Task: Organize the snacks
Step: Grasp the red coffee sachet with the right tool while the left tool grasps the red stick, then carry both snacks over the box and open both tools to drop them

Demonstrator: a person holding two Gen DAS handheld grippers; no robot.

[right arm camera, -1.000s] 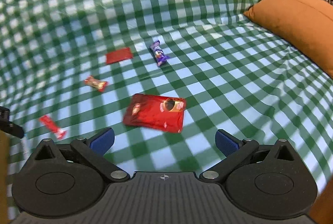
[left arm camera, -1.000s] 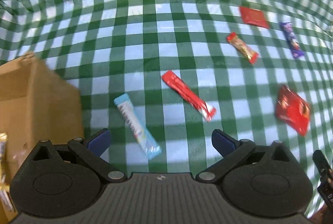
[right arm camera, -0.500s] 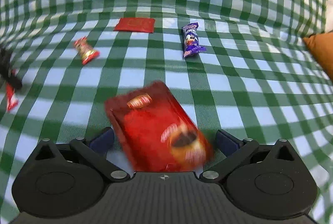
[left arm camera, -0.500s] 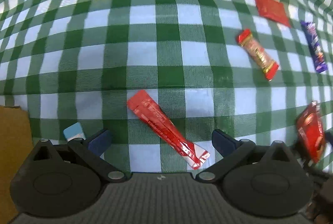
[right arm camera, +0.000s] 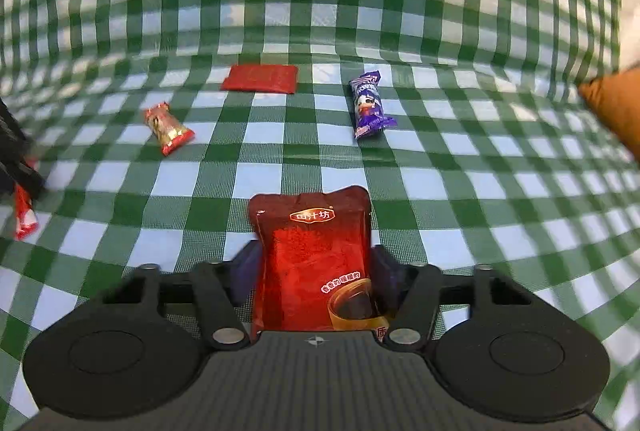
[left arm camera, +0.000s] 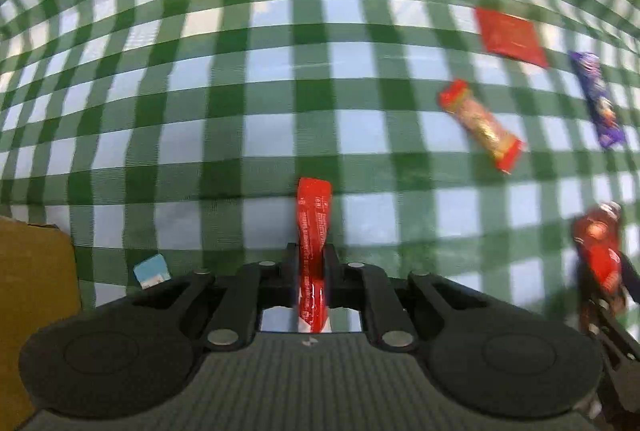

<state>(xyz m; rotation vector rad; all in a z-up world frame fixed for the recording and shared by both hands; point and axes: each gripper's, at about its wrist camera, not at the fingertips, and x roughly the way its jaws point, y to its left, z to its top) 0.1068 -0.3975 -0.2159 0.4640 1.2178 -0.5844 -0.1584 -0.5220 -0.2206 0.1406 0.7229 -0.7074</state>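
My left gripper (left arm camera: 311, 259) is shut on a long red stick packet (left arm camera: 313, 227), which stands on edge between the fingers. My right gripper (right arm camera: 316, 263) is shut on a large dark red pouch (right arm camera: 316, 255) with a cup picture. The pouch and right gripper also show at the right edge of the left wrist view (left arm camera: 600, 251). The stick packet and left gripper show at the left edge of the right wrist view (right arm camera: 24, 211). On the green checked cloth (right arm camera: 280, 167) lie a flat red sachet (right arm camera: 261, 79), a red-gold candy bar (right arm camera: 167, 129) and a purple candy (right arm camera: 370, 109).
A brown cardboard box (left arm camera: 34, 303) stands at the lower left of the left wrist view. A light blue packet's end (left arm camera: 151, 269) peeks out beside it. An orange cushion (right arm camera: 616, 111) lies at the right of the right wrist view.
Both grippers closed: the left on the red stick packet, the right on the dark red pouch. Both packets now sit between the fingers, lifted off the cloth.
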